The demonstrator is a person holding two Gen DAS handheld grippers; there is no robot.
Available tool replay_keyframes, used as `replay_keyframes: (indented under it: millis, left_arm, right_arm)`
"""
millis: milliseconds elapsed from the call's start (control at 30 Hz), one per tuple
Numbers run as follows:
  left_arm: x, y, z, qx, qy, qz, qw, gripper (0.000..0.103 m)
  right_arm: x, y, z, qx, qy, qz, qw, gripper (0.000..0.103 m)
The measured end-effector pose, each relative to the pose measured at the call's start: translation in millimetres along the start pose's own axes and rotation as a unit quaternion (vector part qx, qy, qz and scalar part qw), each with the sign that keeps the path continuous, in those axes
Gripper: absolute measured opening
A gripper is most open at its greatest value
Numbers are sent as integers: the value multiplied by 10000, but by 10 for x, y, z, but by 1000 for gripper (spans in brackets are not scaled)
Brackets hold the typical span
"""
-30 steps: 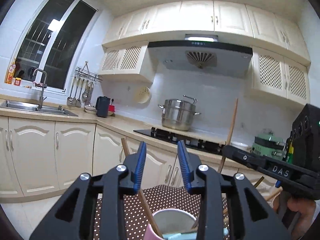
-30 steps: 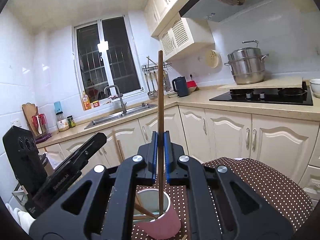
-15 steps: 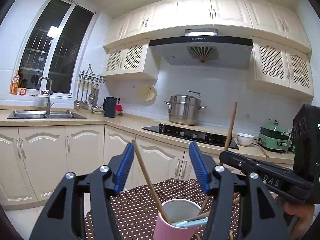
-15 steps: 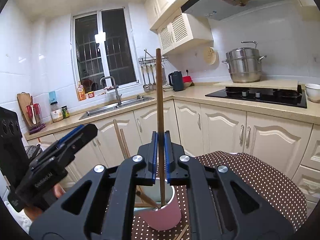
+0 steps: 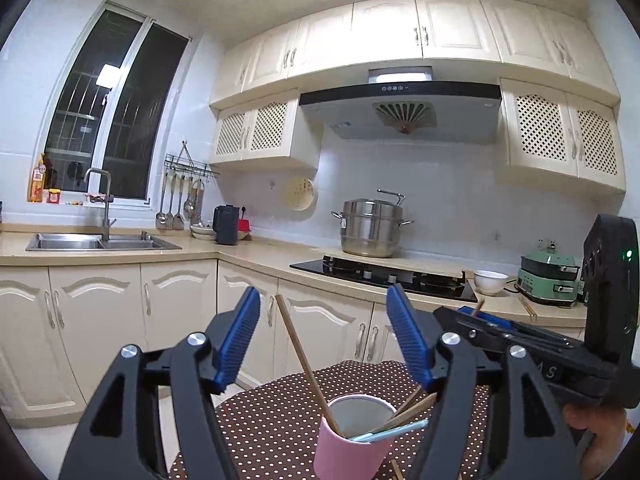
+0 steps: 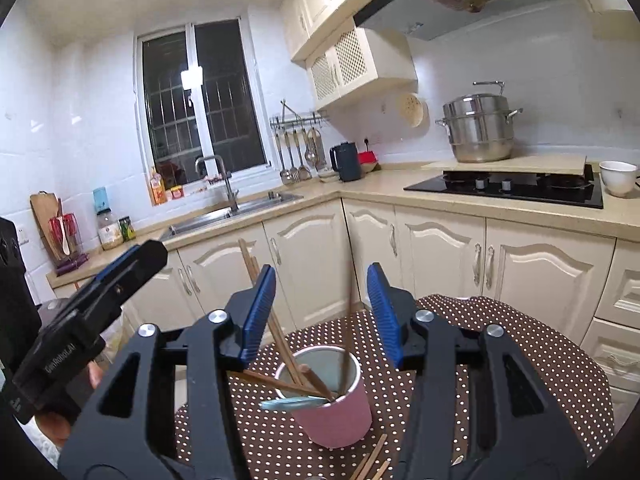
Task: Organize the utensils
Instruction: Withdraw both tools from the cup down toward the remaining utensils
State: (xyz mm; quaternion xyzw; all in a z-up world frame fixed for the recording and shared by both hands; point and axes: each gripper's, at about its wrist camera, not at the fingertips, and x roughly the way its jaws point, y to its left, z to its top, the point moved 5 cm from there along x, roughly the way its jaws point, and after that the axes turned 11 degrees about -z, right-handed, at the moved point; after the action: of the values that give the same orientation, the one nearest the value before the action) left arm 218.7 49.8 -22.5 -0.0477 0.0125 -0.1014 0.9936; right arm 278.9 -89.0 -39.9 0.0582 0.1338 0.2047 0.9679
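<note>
A pink cup (image 5: pixel 352 454) (image 6: pixel 340 416) stands on the brown dotted tablecloth (image 6: pixel 500 360). It holds several wooden chopsticks (image 6: pixel 280 332) and a light blue utensil (image 5: pixel 390 430) (image 6: pixel 292 402). One chopstick (image 5: pixel 302 356) leans out of it to the left. My left gripper (image 5: pixel 324 336) hovers just behind the cup, its jaws opening, and only the leaning chopstick shows in the gap, untouched. My right gripper (image 6: pixel 322 312) faces the cup, jaws opening. A blurred chopstick (image 6: pixel 349 320) stands loose between its pads, its lower end in the cup.
Loose chopsticks (image 6: pixel 372 460) lie on the cloth in front of the cup. Cream cabinets (image 6: pixel 312 264) stand behind the table. The counter carries a sink (image 5: pixel 100 242), a black hob (image 5: pixel 384 278), a steel pot (image 5: pixel 370 228) and a white bowl (image 6: pixel 618 178).
The right jaws opened off the upright chopstick, which dropped lower into the cup. The left jaws spread wider and that gripper drew back from the cup.
</note>
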Motion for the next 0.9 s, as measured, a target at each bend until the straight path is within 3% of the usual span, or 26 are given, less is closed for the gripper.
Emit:
replay_keyframes:
  millis: [167, 333, 500, 667, 767, 833, 900]
  left_arm:
    - [-132, -61, 66, 135, -62, 38, 9999, 67]
    - [-241, -110, 82, 223, 46, 17, 9997, 67]
    - [-278, -127, -45, 170, 532, 2, 9984, 67]
    - [-285, -206, -269, 110, 1081, -23, 9941, 67]
    - [-234, -268, -464, 97, 1571, -186, 9874, 67]
    - [-162, -305, -621, 43, 2036, -415, 9782, 67]
    - [-59, -355, -874, -160, 2813, -837, 9558, 67]
  right_arm:
    - [-122, 70, 63, -68, -98, -55, 9999, 49]
    - [-287, 82, 142, -235, -242, -523, 9981, 53]
    - [-542, -2, 128, -323, -324, -1051, 9934, 59]
    - [-722, -174, -56, -275, -120, -1347, 9904, 60]
    - [-794, -305, -207, -161, 85, -1433, 9895, 62]
    - [-844, -392, -317, -68, 226, -1495, 9885, 63]
    - [-855, -480, -451, 60, 461, -1525, 9872, 63]
